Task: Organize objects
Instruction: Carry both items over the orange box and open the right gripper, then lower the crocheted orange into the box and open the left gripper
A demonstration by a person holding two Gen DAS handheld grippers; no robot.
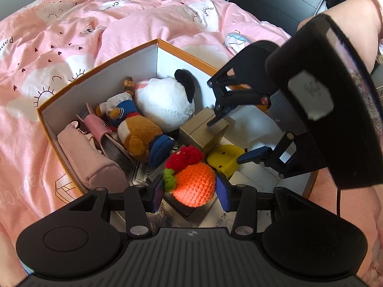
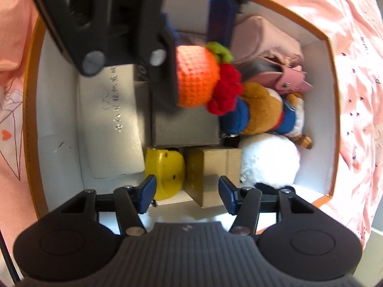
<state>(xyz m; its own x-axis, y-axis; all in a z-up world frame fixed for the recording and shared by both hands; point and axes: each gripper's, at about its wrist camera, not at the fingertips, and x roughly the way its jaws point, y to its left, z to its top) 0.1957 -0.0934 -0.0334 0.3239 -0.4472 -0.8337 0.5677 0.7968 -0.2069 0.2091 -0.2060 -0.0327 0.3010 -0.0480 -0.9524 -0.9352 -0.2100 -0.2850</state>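
Observation:
An orange-rimmed white box [image 1: 100, 71] [image 2: 332, 71] on the bed holds toys and small cartons. My left gripper [image 1: 190, 191] [image 2: 196, 45] is shut on a crocheted orange [image 1: 194, 184] [image 2: 194, 76] with red and green tufts, low over a grey carton [image 2: 184, 126]. My right gripper [image 2: 188, 193] [image 1: 235, 136] points down into the box and is open. A small cardboard carton [image 2: 210, 172] [image 1: 203, 131] and a yellow toy [image 2: 167, 169] [image 1: 222, 157] lie between its fingers, and neither pad presses on them.
Also packed in the box are a white plush [image 1: 165, 102], a brown bear in blue [image 1: 136, 131], a pink wallet [image 1: 95, 124], a pink pouch [image 1: 88, 157] and a flat white carton [image 2: 112, 124]. Pink bedding [image 1: 119, 24] surrounds it. A person's arm [image 1: 354, 24] is at the right.

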